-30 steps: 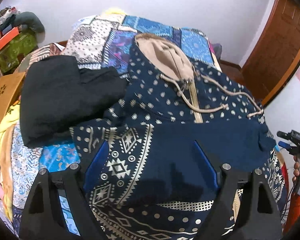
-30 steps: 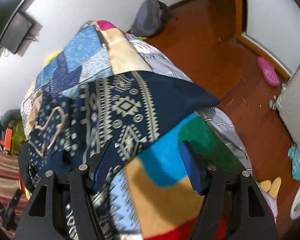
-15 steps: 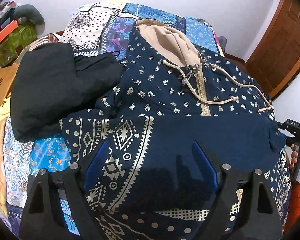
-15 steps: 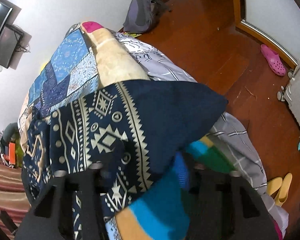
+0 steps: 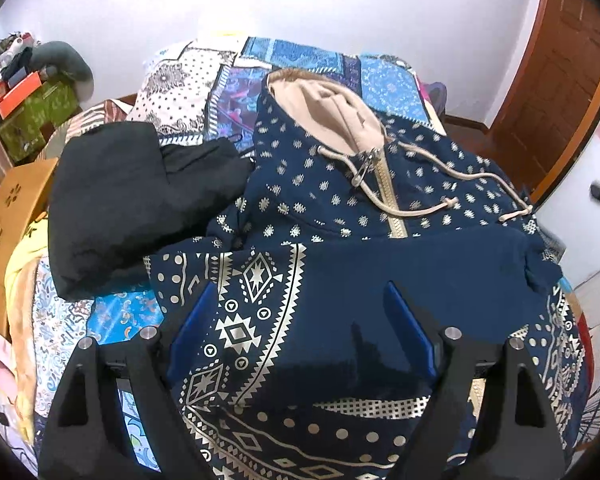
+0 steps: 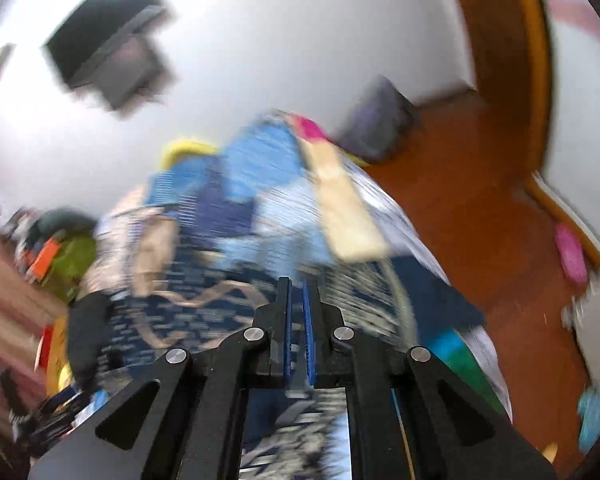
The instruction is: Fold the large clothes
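Note:
A navy hoodie (image 5: 340, 200) with gold patterns, a tan hood lining and drawstrings lies zipped on the bed, one sleeve folded across its chest. My left gripper (image 5: 300, 320) hovers open just above its lower front, with nothing between the pads. The right wrist view is motion-blurred. There my right gripper (image 6: 296, 304) has its blue pads almost together, apparently pinching a thin edge of the hoodie (image 6: 172, 312). Patterned navy cloth shows right under the jaws.
A folded black garment (image 5: 132, 200) lies left of the hoodie on the patchwork quilt (image 5: 300, 56). A cardboard box (image 5: 16, 208) and clutter stand at the left. On the right are a wooden door (image 5: 560, 80), wood floor (image 6: 480, 220), a dark bag (image 6: 380, 120) and a pink slipper (image 6: 570, 252).
My right gripper dropped onto the hoodie's edge, shut its jaws and rose, tilting toward the wall. The left gripper stayed open over the hoodie with only a slight shift.

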The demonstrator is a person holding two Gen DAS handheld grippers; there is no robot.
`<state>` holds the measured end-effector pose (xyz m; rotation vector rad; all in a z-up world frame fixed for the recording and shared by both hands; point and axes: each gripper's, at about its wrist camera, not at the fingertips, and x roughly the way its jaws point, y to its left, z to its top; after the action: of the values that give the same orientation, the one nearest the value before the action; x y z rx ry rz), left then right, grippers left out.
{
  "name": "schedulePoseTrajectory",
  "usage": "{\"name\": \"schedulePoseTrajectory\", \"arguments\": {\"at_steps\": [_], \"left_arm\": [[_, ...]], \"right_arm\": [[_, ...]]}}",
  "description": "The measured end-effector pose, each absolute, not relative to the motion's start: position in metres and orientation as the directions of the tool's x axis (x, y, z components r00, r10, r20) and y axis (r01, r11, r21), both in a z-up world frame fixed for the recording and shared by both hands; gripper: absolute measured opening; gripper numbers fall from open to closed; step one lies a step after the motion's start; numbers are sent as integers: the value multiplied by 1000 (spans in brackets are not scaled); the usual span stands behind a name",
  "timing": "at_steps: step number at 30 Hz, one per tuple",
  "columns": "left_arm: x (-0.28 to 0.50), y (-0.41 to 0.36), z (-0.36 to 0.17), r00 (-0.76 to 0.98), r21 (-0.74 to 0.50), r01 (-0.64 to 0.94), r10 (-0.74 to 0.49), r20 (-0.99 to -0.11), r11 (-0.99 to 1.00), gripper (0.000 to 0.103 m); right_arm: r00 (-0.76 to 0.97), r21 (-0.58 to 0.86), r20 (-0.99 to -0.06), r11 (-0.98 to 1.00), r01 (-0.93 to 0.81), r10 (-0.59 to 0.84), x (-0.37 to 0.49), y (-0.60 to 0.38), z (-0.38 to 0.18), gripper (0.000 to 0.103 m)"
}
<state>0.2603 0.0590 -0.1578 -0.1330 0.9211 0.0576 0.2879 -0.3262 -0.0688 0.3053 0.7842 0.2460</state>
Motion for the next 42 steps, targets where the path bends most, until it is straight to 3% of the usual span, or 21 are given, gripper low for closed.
{"name": "schedulePoseTrajectory", "arguments": {"at_steps": [4,9,11,13,14,22,34,35,37,39,42], "left_arm": [[255,58,-152,616,-84,-104,-2,-787,991,84],[247,58,-148,625,-51,-83,12,-780,995,84],[246,59,-149,622,-46,-79,14,-783,996,84],[245,60,-150,622,-42,-80,17,-783,996,84],[245,60,-151,621,-43,-82,17,-784,996,84],[255,58,-167,587,-84,-91,-14,-809,992,84],[267,54,-181,560,-82,-96,-14,-828,992,84],[267,55,-182,556,-83,-100,-13,-831,992,84],[268,57,-185,549,-88,-108,-14,-836,990,84],[267,58,-186,546,-92,-113,-16,-837,989,84],[264,59,-184,553,-89,-110,-13,-833,990,84]], "right_arm": [[694,316,-609,920,-232,384,273,-289,-42,5],[637,341,-666,918,-203,388,280,-289,-66,8],[602,354,-707,923,-152,371,284,-295,-80,22],[581,377,-739,924,-64,342,285,-317,-97,46],[579,384,-746,923,-30,329,284,-324,-102,47],[455,454,-832,861,228,318,293,-401,-174,47],[391,522,-838,769,369,382,339,-418,-237,47],[395,521,-838,768,373,376,341,-418,-237,45],[409,512,-839,773,374,358,345,-417,-234,23],[420,492,-843,798,349,336,347,-411,-228,9],[465,462,-836,832,306,293,344,-404,-212,6]]}}
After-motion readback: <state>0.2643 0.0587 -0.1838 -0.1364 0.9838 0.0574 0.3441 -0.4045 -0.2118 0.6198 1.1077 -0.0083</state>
